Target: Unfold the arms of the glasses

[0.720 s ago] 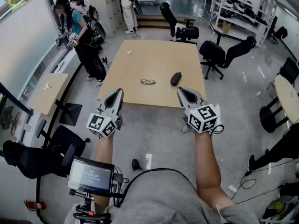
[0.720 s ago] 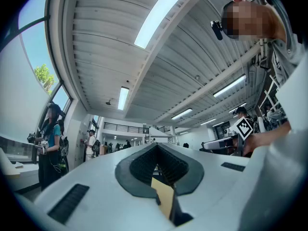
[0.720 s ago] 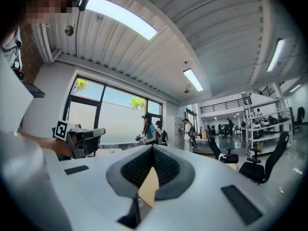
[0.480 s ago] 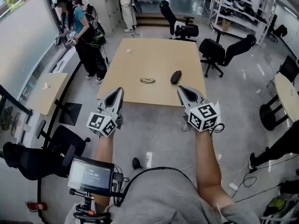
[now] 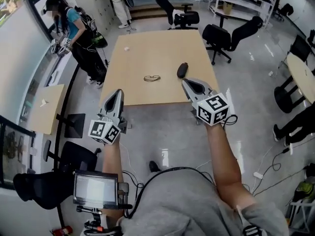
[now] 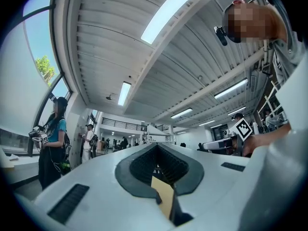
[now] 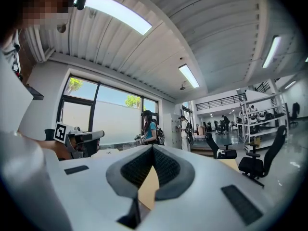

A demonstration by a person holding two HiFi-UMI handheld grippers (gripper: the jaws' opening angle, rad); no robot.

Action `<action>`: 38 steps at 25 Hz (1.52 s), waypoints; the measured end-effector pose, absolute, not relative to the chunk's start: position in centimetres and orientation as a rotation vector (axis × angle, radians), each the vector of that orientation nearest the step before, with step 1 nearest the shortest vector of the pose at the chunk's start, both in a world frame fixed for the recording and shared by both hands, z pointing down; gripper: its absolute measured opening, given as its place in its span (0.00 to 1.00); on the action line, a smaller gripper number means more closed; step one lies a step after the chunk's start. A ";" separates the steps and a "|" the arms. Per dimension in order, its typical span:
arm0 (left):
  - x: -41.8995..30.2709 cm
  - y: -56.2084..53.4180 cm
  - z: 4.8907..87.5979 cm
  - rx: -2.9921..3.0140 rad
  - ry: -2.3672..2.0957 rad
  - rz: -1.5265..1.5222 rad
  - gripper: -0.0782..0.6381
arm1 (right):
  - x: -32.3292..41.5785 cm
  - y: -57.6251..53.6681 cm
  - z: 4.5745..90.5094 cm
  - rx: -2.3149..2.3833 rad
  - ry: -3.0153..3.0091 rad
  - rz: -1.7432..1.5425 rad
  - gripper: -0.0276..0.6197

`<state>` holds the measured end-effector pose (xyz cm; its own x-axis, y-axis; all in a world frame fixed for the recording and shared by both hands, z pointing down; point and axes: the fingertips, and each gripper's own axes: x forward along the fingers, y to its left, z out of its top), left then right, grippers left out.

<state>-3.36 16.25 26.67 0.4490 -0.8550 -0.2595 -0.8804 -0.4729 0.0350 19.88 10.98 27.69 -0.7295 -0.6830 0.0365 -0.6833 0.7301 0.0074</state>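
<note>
The glasses (image 5: 152, 77) lie folded, thin and dark, near the middle of the light wooden table (image 5: 147, 58). A black oval case (image 5: 182, 70) rests just right of them. Both grippers hover short of the table's near edge, apart from the glasses. My left gripper (image 5: 118, 91) points at the table's front left corner with its jaws together and nothing between them. My right gripper (image 5: 185, 81) reaches over the front right part of the table, below the case, also shut and empty. In the left gripper view (image 6: 156, 145) and the right gripper view (image 7: 153, 147) the jaw tips meet; neither shows the glasses.
A small white scrap (image 5: 126, 48) lies at the table's far left. Black office chairs (image 5: 224, 38) stand beyond the far right corner. People (image 5: 71, 31) stand left of the table beside a low side table (image 5: 47, 107). A round table (image 5: 298, 80) is at the right.
The head view has swung, so the table now sits higher and more to the left. My left gripper has dropped a little lower in the picture. Both grippers stay shut and empty.
</note>
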 end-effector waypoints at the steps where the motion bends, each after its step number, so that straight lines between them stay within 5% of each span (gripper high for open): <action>1: -4.2 15.6 27.0 -2.586 1.559 0.390 0.12 | 19.2 10.2 27.8 1.149 -2.891 0.013 0.05; 19: -14.1 8.3 28.6 -2.649 1.516 0.519 0.12 | 7.8 3.1 27.0 1.182 -2.840 -0.039 0.05; 38: -12.2 -7.0 33.3 -2.706 1.570 0.311 0.12 | 7.6 -11.4 33.6 1.128 -2.835 0.144 0.05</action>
